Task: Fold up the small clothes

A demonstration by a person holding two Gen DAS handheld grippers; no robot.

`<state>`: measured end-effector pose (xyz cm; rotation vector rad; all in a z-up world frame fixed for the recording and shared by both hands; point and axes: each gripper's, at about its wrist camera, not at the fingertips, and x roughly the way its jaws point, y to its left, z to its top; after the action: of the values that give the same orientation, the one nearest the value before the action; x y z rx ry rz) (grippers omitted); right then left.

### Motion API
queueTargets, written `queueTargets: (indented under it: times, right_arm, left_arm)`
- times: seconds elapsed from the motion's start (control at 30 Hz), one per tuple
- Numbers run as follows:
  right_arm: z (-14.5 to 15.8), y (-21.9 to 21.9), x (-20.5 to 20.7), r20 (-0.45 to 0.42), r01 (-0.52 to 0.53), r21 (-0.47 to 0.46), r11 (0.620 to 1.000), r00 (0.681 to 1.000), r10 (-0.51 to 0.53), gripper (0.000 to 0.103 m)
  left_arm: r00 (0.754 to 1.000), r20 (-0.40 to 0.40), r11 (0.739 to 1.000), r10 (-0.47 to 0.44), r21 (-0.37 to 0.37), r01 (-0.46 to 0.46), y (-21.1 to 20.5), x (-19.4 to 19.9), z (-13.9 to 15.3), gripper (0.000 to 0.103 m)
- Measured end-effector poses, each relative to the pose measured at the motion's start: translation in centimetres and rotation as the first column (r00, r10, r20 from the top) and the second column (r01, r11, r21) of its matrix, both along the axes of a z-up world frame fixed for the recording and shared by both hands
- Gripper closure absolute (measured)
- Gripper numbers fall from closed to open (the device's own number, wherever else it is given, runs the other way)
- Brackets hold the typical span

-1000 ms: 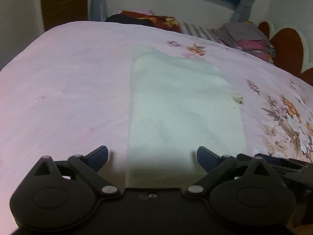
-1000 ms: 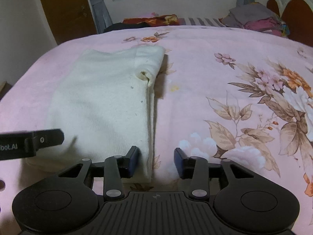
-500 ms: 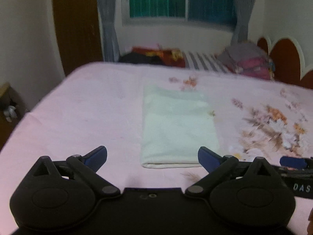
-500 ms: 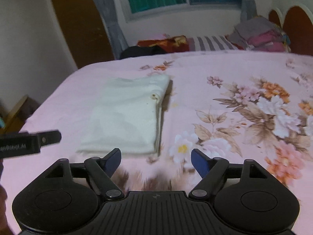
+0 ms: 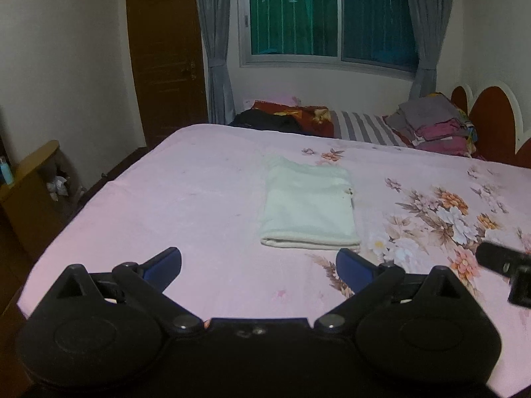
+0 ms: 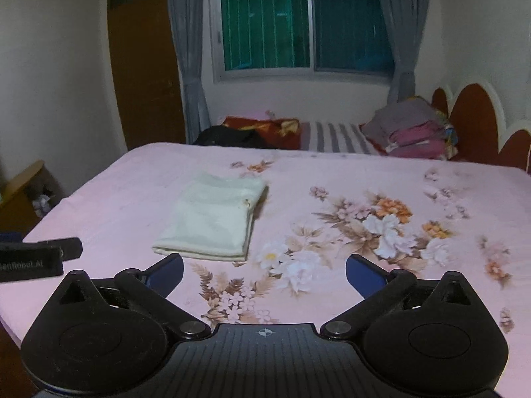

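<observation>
The left gripper [image 5: 259, 262] hangs above the near part of the bed with its blue-tipped jaws spread wide and nothing between them. The right gripper [image 6: 264, 270] is likewise wide apart and empty; its jaws have just been opening. Each shows at the edge of the other's view.

Beyond both, well clear of the fingertips, the folded cream garment [image 5: 308, 209] lies flat on the pink bedsheet [image 5: 186, 192], a tidy rectangle with its doubled edge toward the cameras (a small dark mark sits on its right-hand edge). To the right of it the sheet carries a large print of white, pink and orange flowers [image 6: 381, 225].

At the far edge of the bed lie a dark red patterned cloth [image 5: 298, 116], a black item beside it, a grey-and-white striped cloth [image 5: 365, 126] and a stack of folded clothes [image 5: 431, 122] in grey and magenta. Behind that stack rises a scalloped red headboard [image 5: 491, 119]. The back wall has a sliding window [image 5: 332, 16] with grey curtains [image 5: 215, 49] tied at either side, and a brown wooden door [image 5: 166, 56] to the left. A low wooden unit [image 5: 30, 192] stands at the left of the bed.

White lettering on the left gripper's side, seen from the right wrist view, reads partly as "enRobot.AI" [image 6: 21, 264].
</observation>
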<state>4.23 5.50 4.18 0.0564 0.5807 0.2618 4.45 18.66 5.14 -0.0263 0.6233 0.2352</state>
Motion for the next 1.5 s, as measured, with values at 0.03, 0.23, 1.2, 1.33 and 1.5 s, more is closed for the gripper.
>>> queueTargets:
  times: [0.03,0.23,1.2,1.33,1.5]
  right_arm:
    - [0.4,-0.1,-0.7,0.014,0.001,0.009,1.000,1.000,-0.001,0.000]
    - [2.0,-0.3,-3.3,0.090,0.005,0.023,1.000,0.996,-0.007,0.000]
    - [2.8,-1.2,-4.6,0.116,0.006,0.044,0.999,0.993,-0.011,0.000]
    - [2.7,-1.2,-4.5,0.110,0.001,0.046,0.999,0.994,-0.006,0.000]
    - [2.6,-1.1,-4.5,0.104,-0.001,0.045,0.999,0.995,-0.003,0.000]
  left_arm:
    - [1.000,-0.002,1.000,-0.003,-0.002,0.003,-0.1,-0.3,0.2,0.004]
    - [1.000,0.010,1.000,-0.003,0.001,0.003,-0.6,-1.9,0.8,0.004]
    - [1.000,0.009,1.000,0.009,-0.009,-0.009,-1.3,-3.0,1.1,0.004]
    - [1.000,0.006,1.000,0.006,-0.011,-0.006,-1.3,-3.0,1.1,0.004]
    - [1.000,0.004,1.000,0.006,-0.011,-0.006,-1.2,-3.0,1.2,0.004]
